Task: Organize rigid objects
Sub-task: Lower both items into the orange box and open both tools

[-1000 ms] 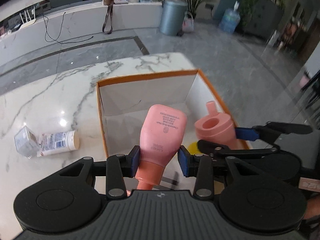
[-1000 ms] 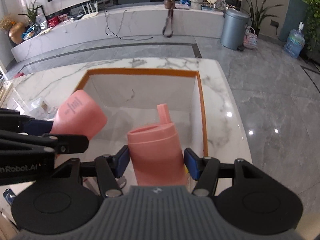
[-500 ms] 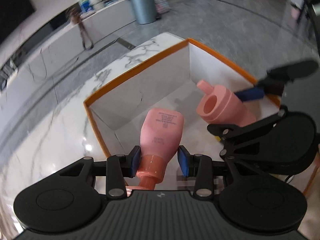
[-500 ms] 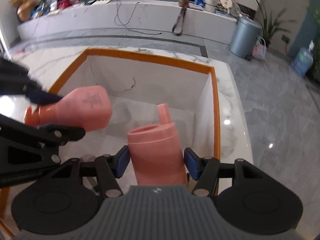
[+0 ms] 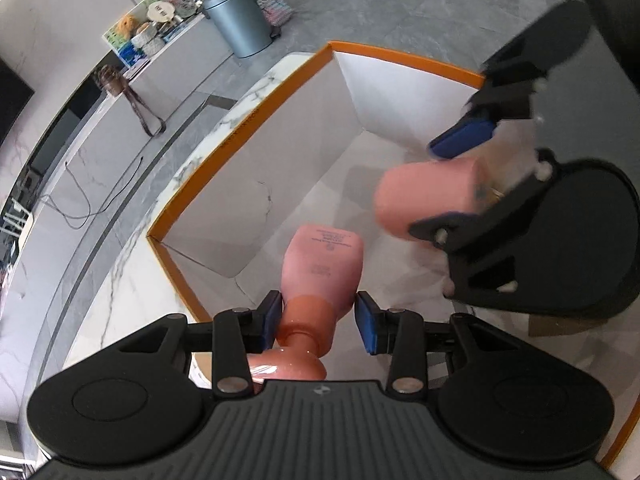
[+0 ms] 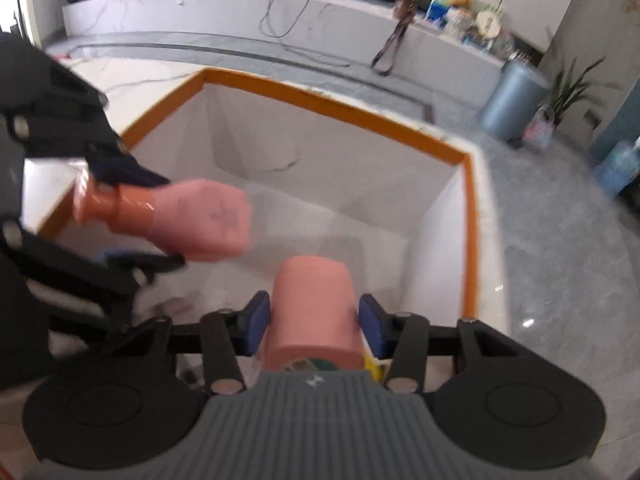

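While the left wrist view looks down into the white cardboard box with an orange rim (image 5: pixel 404 61), the left gripper (image 5: pixel 318 316) is clenched on the neck of a pink plastic squeeze bottle (image 5: pixel 324 266) held over the box's floor. From the right wrist view, the right gripper (image 6: pixel 314 320) grasps a pink cylindrical plastic cup (image 6: pixel 314 310) above the same box, with the blurred squeeze bottle up to its left.

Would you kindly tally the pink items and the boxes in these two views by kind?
Pink lotion bottle, in the left hand-held gripper: 1
Pink cup, in the right hand-held gripper: 1
Orange-rimmed white box: 1
Total: 3
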{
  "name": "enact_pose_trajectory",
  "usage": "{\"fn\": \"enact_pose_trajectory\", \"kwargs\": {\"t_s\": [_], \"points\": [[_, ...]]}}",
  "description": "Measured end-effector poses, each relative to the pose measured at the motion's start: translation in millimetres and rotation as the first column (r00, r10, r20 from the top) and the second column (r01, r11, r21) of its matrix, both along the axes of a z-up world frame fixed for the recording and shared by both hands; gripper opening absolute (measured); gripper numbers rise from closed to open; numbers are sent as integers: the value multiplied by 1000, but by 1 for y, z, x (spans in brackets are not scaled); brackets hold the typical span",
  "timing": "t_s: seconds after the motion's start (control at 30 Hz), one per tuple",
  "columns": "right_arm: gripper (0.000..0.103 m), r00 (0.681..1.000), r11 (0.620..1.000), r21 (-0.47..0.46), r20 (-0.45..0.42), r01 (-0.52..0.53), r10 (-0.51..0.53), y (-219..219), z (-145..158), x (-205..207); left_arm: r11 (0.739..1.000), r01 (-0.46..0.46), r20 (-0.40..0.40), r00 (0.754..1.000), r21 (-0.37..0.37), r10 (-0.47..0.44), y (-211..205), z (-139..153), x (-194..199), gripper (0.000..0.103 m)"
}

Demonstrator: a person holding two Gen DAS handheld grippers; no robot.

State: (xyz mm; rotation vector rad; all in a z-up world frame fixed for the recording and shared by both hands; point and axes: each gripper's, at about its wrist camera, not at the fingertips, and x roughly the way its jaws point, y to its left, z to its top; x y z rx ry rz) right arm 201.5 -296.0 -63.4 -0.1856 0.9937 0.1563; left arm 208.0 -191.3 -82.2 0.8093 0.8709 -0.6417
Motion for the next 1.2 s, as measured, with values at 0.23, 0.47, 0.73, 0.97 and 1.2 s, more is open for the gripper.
{"fn": "enact_pose_trajectory", "kwargs": {"t_s": [0.23,0.47,0.73,0.97,1.2], "points": [[50,999,998,68,-37,14,-11,1,-3,2,1000,25,-49,998,3,-25,6,-9,-3,45],[52,998,995,91,-51,47,-42,-3,-4,-2,1000,18,-52,999,16,-17,4,-15,-4,48],[53,998,994,91,-33,53,-50,-4,2,-6,1000,-16,-40,999,-10,16,9,-8,-4,56],[55,997,992,100,-22,81,-79,-5,7,-9,997,-39,-39,999,-60,36,14,7,-5,58],[65,988,981,115,7,154,-156,-10,17,-14,985,-105,-36,994,-140,101,19,26,-15,58]]}}
